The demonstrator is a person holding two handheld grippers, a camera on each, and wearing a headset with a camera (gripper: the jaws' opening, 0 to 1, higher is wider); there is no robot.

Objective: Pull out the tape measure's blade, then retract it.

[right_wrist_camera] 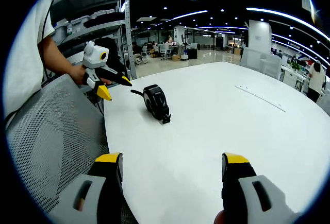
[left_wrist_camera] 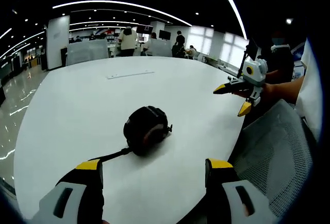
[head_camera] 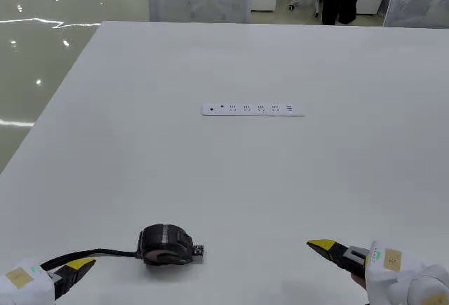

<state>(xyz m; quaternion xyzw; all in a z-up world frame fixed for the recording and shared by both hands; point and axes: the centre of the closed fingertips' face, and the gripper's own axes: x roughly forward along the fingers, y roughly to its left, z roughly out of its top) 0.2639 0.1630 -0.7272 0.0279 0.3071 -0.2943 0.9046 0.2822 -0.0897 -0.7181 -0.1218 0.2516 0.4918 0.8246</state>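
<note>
Nearby, left gripper (left_wrist_camera: 153, 165) low at near table edge, jaws spread wide, gripping nothing. Right gripper (right_wrist_camera: 172, 158) likewise: jaws wide apart, empty. Between them, closer to left one, round black tape measure (head_camera: 166, 244) rests on white table (head_camera: 245, 179), blade in, end hook showing, thin black cord (head_camera: 105, 253) trailing toward left gripper. Further out, flat white power strip (head_camera: 253, 109) mid-table.

An open-plan office (strip lights (left_wrist_camera: 118, 1), mesh chair (right_wrist_camera: 51, 126)).
</note>
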